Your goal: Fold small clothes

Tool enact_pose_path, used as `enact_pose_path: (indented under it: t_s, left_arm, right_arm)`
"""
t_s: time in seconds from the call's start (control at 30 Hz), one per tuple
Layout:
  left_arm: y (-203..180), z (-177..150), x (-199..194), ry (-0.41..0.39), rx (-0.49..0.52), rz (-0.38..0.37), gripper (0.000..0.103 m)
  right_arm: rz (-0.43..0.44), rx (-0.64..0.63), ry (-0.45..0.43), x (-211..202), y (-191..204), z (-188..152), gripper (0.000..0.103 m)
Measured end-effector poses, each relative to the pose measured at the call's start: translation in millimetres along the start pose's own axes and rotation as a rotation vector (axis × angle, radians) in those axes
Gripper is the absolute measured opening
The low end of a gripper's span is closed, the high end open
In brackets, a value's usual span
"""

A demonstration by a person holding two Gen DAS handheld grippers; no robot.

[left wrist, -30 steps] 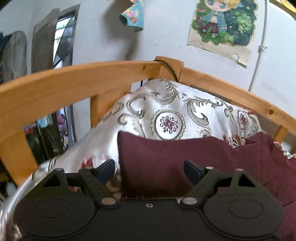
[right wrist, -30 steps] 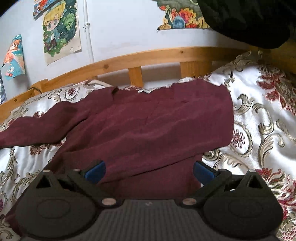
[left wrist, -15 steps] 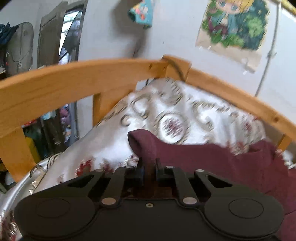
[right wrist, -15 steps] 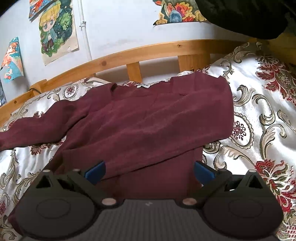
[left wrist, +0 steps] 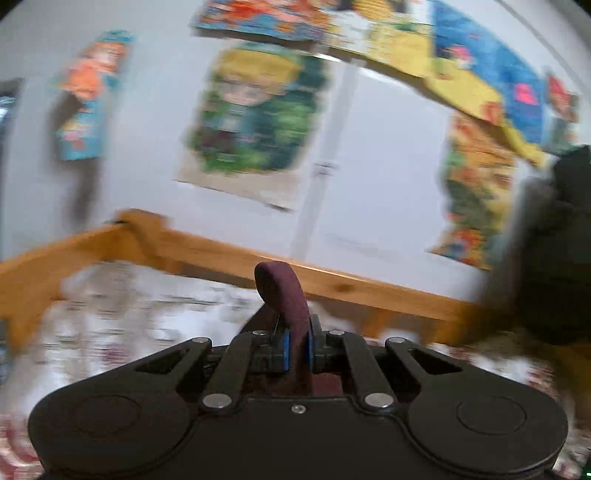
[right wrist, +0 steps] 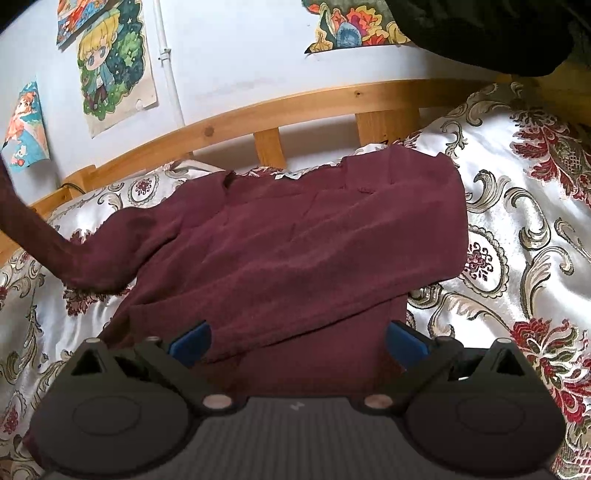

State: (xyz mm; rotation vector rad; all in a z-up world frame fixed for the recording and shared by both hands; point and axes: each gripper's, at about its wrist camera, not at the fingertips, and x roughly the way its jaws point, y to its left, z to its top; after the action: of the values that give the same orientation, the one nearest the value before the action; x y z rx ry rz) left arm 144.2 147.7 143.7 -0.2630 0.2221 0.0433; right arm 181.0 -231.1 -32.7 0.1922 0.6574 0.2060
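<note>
A maroon long-sleeved top [right wrist: 295,251] lies spread on the patterned bed cover [right wrist: 524,206]. My left gripper [left wrist: 296,345] is shut on the end of the top's left sleeve [left wrist: 284,295], which sticks up between the blue pads; the view is blurred. In the right wrist view that sleeve [right wrist: 33,236] rises off the bed to the upper left. My right gripper [right wrist: 297,341] is open and empty, low over the top's near hem, fingers on either side of it.
A wooden bed rail [right wrist: 295,107] runs along the far side, with a white wall and cartoon posters [right wrist: 114,70] behind. A dark object [right wrist: 480,33] hangs at the upper right. Bed cover lies bare right of the top.
My left gripper closed on the sleeve end and lifted it up off the bed, swinging right. My right gripper stayed open and moved slightly closer over the hem.
</note>
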Motion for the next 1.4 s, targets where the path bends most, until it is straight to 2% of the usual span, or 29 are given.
enact_pose_path:
  t_s: [0.1, 0.23, 0.37, 0.6, 0.8, 1.03, 1.2, 1.27, 1.33, 1.4]
  left_arm:
    - [-26, -4, 12, 0.032, 0.004, -0.111, 0.009]
    - [-56, -14, 26, 0.071, 0.015, -0.216, 0.009]
    - [-85, -27, 47, 0.120, 0.032, -0.298, 0.009]
    - [-136, -65, 74, 0.210, 0.124, -0.434, 0.009]
    - [-159, -104, 93, 0.326, 0.156, -0.504, 0.009]
    - [-160, -136, 109, 0.440, 0.147, -0.516, 0.012]
    - [-153, -142, 112, 0.493, 0.120, -0.502, 0.035]
    - [-147, -141, 109, 0.494, 0.112, -0.500, 0.048]
    - [-137, -140, 104, 0.486, 0.096, -0.481, 0.066]
    - [-125, -136, 101, 0.478, 0.091, -0.462, 0.071]
  right_arm:
    - [-0.002, 0.010, -0.005, -1, -2, 1, 0.103]
    - [-0.006, 0.027, -0.019, -1, -7, 2, 0.103]
    - [-0.019, 0.056, -0.031, -1, -15, 4, 0.103]
    - [-0.072, 0.100, -0.080, -4, -41, 10, 0.103]
    - [-0.123, 0.153, -0.099, -2, -65, 14, 0.103]
    - [-0.167, 0.179, -0.112, 2, -80, 14, 0.103]
    - [-0.168, 0.192, -0.104, 3, -82, 12, 0.103]
    - [-0.161, 0.188, -0.102, 5, -80, 12, 0.103]
    - [-0.152, 0.185, -0.104, 5, -78, 11, 0.103]
    - [-0.135, 0.185, -0.109, 5, -77, 10, 0.103]
